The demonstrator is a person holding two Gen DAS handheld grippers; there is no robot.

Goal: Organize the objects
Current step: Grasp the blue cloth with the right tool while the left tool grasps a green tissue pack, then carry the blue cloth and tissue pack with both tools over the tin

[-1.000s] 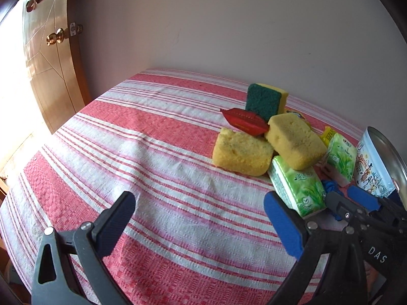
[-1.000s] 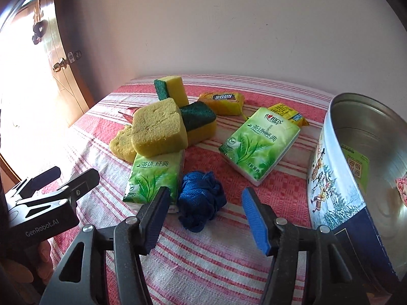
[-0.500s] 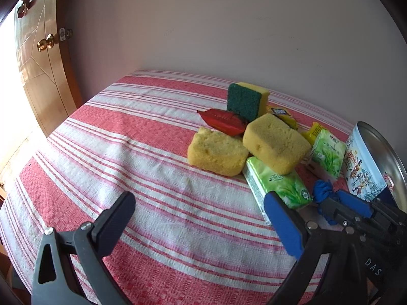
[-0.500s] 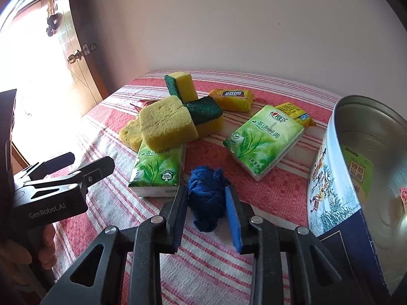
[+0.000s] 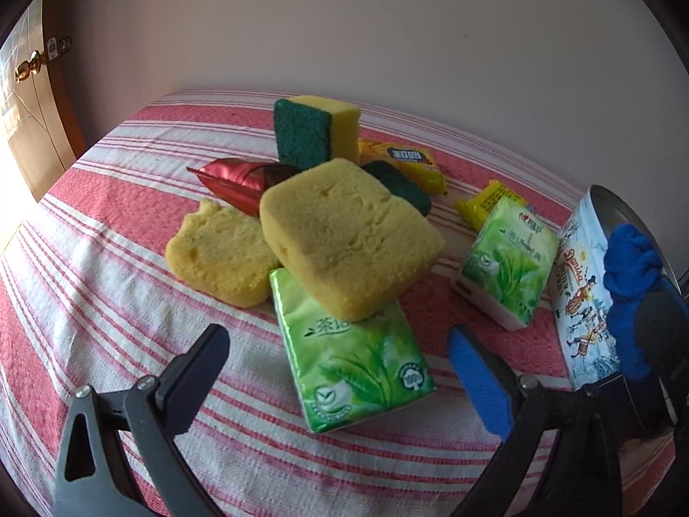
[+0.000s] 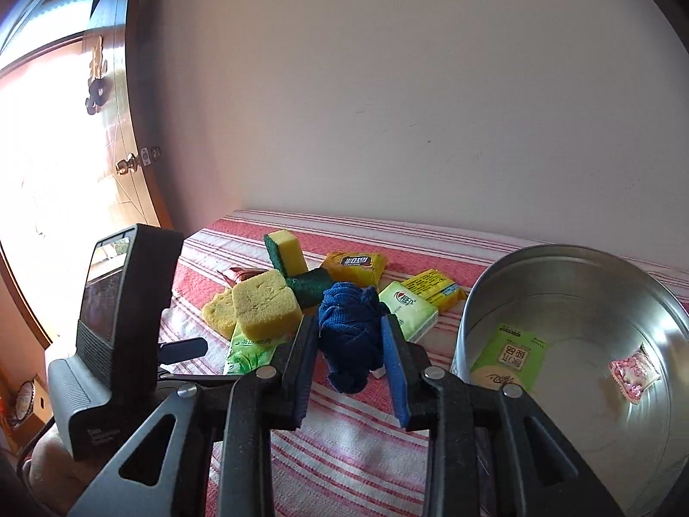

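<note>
My right gripper is shut on a crumpled blue cloth and holds it above the striped tablecloth, just left of an open round metal tin. From the left wrist, the blue cloth hangs in front of the tin. My left gripper is open and hovers over a green tissue pack, without touching it. A big yellow sponge rests partly on that pack.
A second yellow sponge, a green-backed scouring sponge, a red foil wrapper, two yellow packets and another tissue pack crowd the table's middle. A green packet and a pink sweet lie inside the tin. A wall stands behind, a door to the left.
The right gripper's jaws closed on the blue cloth and lifted it off the table towards the tin. The left gripper moved closer to the sponges and now hovers over the green tissue pack.
</note>
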